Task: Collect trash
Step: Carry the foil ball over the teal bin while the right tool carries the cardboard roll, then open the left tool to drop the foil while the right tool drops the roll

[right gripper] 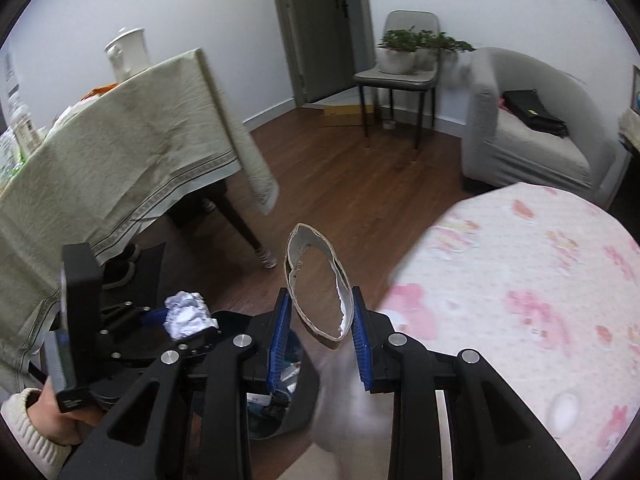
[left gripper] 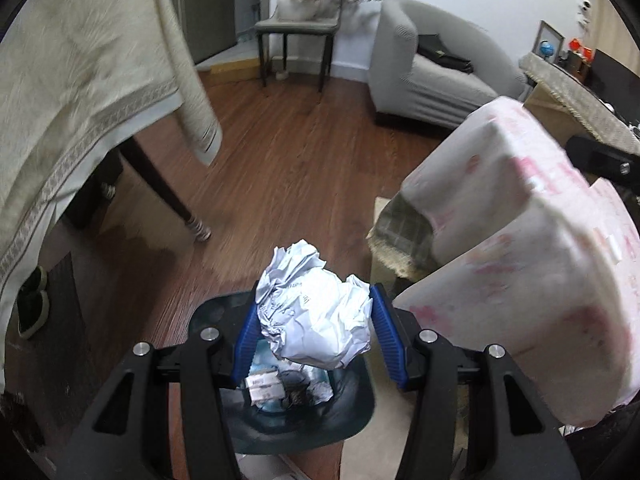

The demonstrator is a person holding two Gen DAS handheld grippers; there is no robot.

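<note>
A broad surface under a pink-flowered quilted cover (right gripper: 520, 300) fills the right of the right wrist view, soft and rounded at its edge. On the left, a counter draped in a cream cloth (right gripper: 120, 152) with a woven patterned border hangs in folds over dark legs, a white lidded jar (right gripper: 128, 54) standing on top. The floor (left gripper: 288, 152) is reddish-brown wood planks. Beyond it sit a grey upholstered armchair (right gripper: 532, 120) with a black flat case on its seat, and a grey chair (right gripper: 400, 76) carrying potted greenery.

A dark, glossy plastic trash bin (left gripper: 352, 412) stands on the floor below both grippers; inside lie small printed cartons and dark scraps.

The left gripper (left gripper: 316, 316) is clenched on a crumpled white paper ball (left gripper: 316, 308), held above the bin's mouth. The right gripper (right gripper: 320, 332) grasps a flattened cardboard ring (right gripper: 316, 284), an oval loop with a torn white inner edge, held beside the bin. A hand in a cream knit sleeve (right gripper: 28, 432) holds the left gripper's handle.
</note>
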